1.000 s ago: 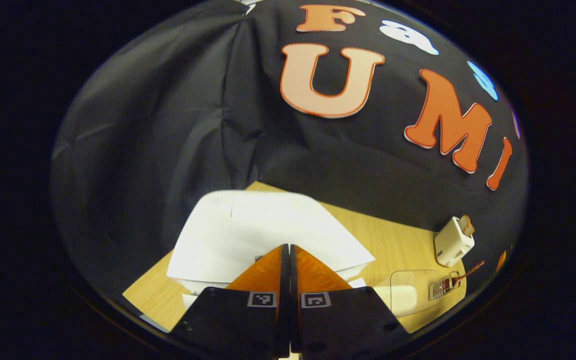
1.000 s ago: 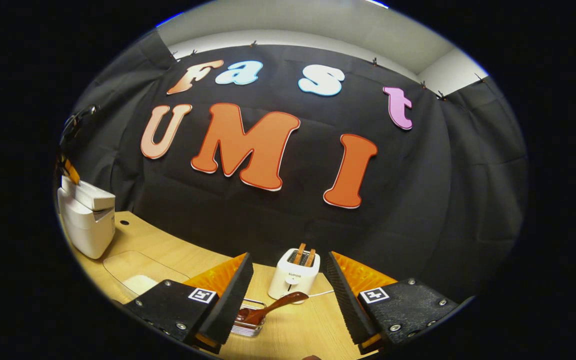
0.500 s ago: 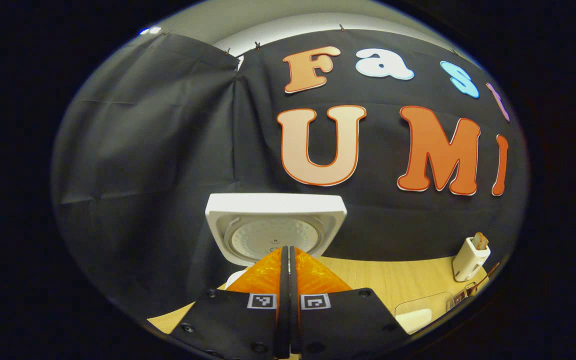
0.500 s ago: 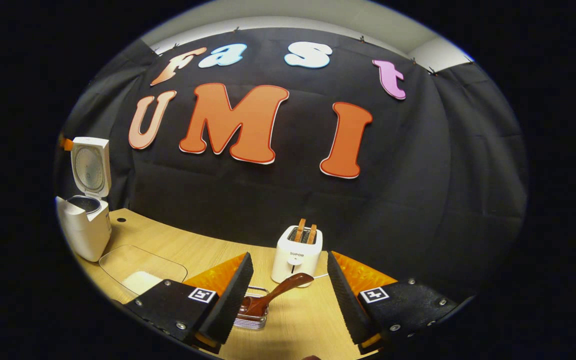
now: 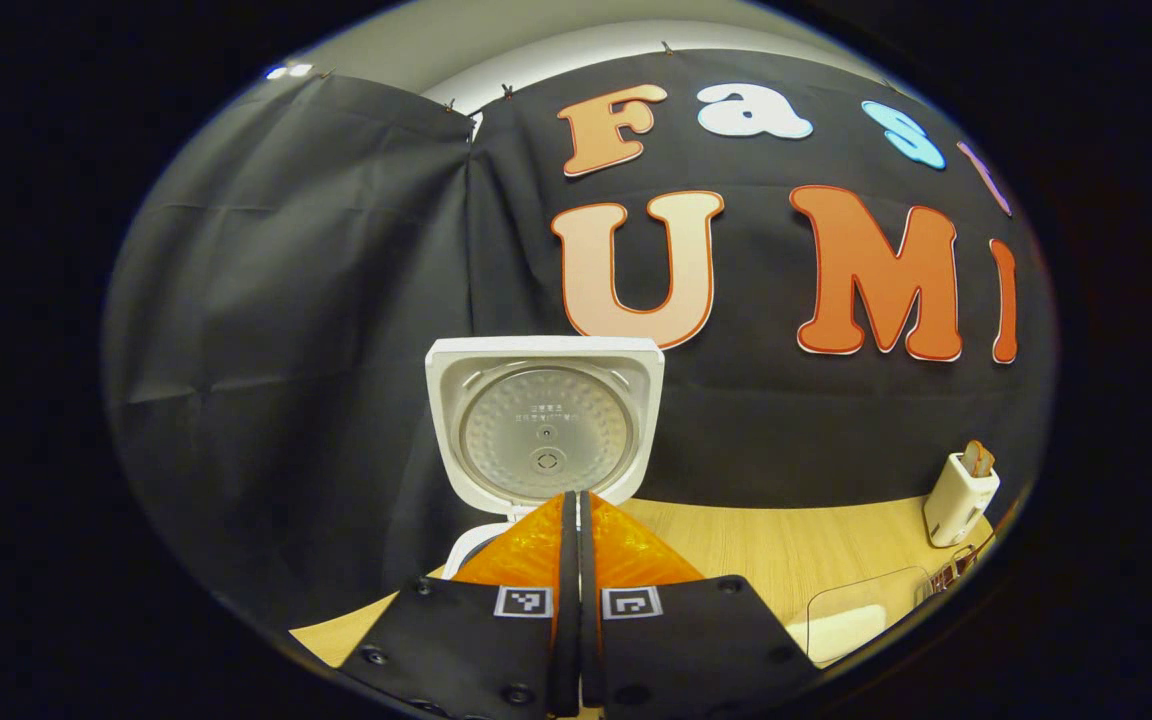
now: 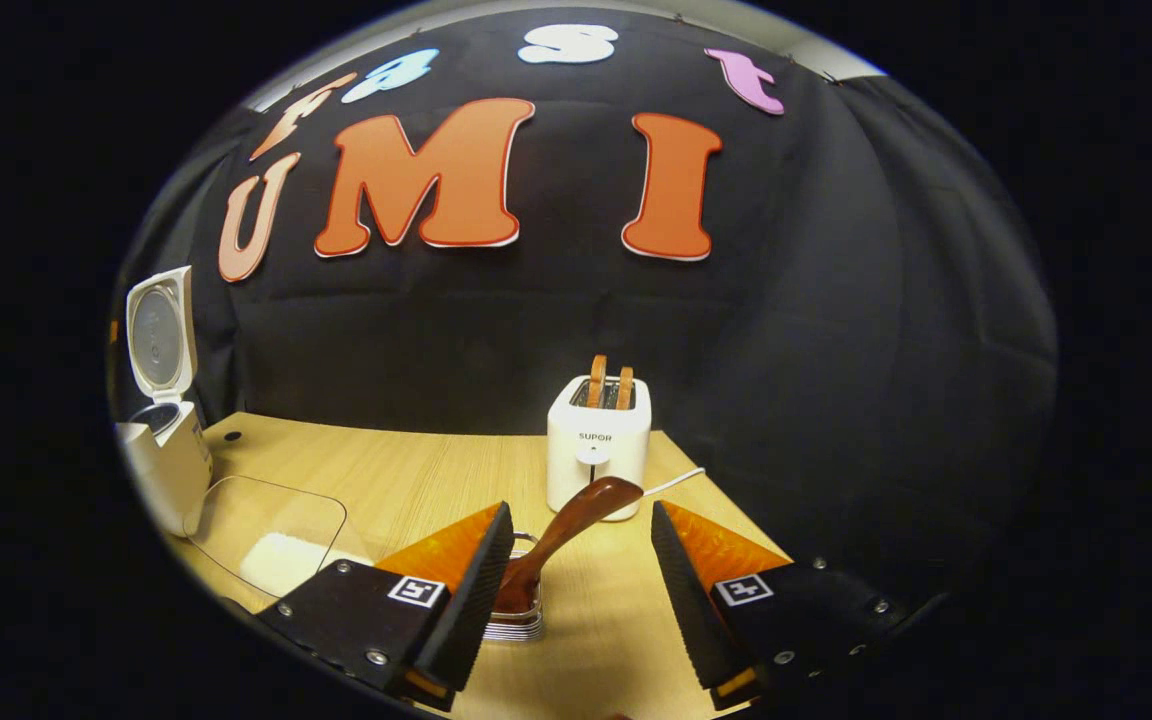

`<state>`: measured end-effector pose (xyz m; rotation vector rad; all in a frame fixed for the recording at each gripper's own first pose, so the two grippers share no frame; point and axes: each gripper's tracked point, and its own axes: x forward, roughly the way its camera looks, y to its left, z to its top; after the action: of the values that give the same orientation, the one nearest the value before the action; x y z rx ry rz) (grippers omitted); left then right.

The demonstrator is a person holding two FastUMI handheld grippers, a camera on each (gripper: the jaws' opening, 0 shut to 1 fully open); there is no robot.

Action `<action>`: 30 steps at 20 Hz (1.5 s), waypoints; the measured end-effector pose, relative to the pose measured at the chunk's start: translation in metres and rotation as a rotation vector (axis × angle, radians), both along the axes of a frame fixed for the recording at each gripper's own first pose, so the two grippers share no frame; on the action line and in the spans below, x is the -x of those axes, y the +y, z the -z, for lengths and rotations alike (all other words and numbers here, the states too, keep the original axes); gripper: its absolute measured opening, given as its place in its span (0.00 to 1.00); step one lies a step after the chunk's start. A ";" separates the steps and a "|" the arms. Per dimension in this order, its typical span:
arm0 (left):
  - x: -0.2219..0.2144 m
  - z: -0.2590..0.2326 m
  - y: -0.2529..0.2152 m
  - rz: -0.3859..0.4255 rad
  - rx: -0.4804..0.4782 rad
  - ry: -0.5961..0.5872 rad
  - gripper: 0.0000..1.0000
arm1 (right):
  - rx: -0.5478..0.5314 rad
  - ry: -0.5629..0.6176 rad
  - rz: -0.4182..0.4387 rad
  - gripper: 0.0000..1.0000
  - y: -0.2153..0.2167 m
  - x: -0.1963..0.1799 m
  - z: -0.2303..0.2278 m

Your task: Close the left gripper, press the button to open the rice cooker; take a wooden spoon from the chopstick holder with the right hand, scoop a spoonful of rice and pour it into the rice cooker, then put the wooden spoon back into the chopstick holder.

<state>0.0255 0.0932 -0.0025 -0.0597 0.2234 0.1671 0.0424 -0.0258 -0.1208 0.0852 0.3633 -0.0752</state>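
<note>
In the left gripper view I see my left gripper (image 5: 577, 500) at bottom centre, fingers pressed together on nothing, with the rice cooker (image 5: 544, 425) just behind them, lid standing upright. In the right gripper view my right gripper (image 6: 576, 520) is spread wide and empty at the bottom; the wooden spoon (image 6: 564, 530) leans between its fingers, rising from the chopstick holder (image 6: 516, 622) on the table (image 6: 416, 480). A clear rice container (image 6: 271, 535) sits lower left, a toaster (image 6: 598, 448) at centre.
</note>
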 end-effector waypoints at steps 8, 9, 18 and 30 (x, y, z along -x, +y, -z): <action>0.002 0.013 0.006 -0.028 0.005 0.000 0.07 | -0.155 0.051 0.017 0.71 0.011 -0.021 0.033; 0.002 0.017 0.007 -0.032 0.008 0.009 0.07 | -0.178 0.056 0.024 0.61 0.011 -0.024 0.036; -0.001 0.033 0.002 -0.020 0.025 0.052 0.07 | -0.296 0.032 0.070 0.24 0.013 -0.023 0.037; 0.006 0.038 0.002 -0.015 0.011 0.041 0.07 | -0.325 -0.036 0.044 0.08 0.035 -0.022 0.022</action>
<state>0.0192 0.0957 -0.0402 -0.0692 0.2653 0.1818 0.0649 0.0087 -0.1430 0.4157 0.3351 -0.0577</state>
